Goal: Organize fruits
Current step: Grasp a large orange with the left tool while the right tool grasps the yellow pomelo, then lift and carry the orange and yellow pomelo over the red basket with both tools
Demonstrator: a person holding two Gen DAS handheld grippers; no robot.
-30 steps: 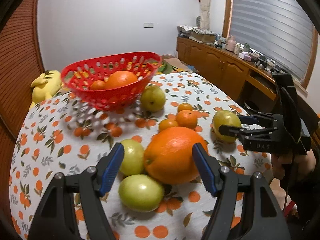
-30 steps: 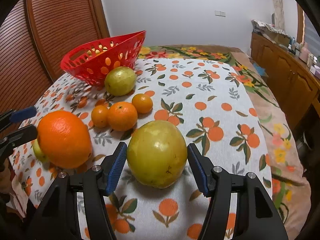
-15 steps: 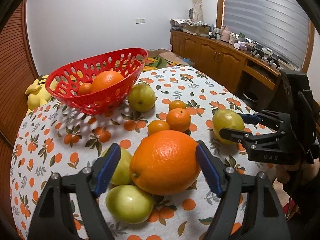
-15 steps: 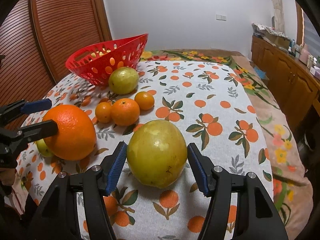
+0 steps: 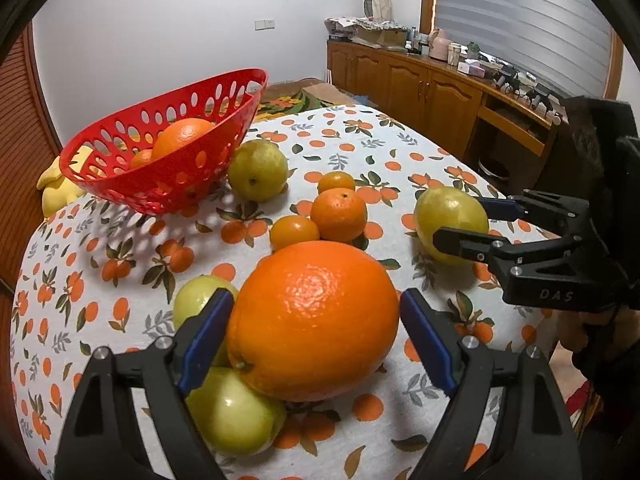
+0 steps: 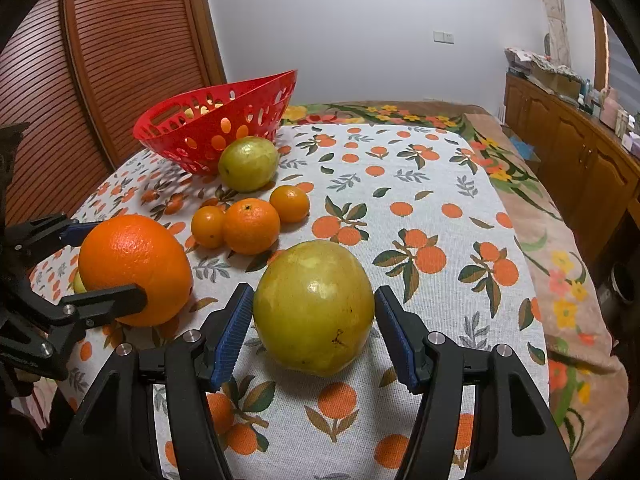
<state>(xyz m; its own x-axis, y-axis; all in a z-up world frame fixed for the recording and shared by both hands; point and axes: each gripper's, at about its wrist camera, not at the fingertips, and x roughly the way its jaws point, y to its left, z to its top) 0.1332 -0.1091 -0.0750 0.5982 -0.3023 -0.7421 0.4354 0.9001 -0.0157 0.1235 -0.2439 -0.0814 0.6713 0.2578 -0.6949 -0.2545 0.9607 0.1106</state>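
Note:
My left gripper [image 5: 316, 324] straddles a big orange [image 5: 314, 320] resting on the table; its blue pads sit close at both sides, with a small gap on the right. My right gripper [image 6: 314, 320] straddles a yellow-green fruit [image 6: 314, 306] on the cloth, pads close to its sides but apart. Both grippers are open. The red perforated basket [image 5: 160, 160] stands at the far left and holds an orange [image 5: 180, 136] and a smaller one. The right gripper [image 5: 460, 220] shows in the left wrist view, the left gripper [image 6: 104, 264] in the right wrist view.
Two green apples [image 5: 232, 412] lie under my left gripper. Three small tangerines [image 6: 250, 224] and another yellow-green fruit [image 6: 248, 164] lie between the grippers and the basket. A yellow soft toy [image 5: 60, 188] lies behind the basket. Wooden cabinets [image 5: 420, 92] stand at the right.
Both grippers have lowered and moved forward around their fruits, so the orange and the yellow-green fruit look larger between the pads. Neither fruit has moved.

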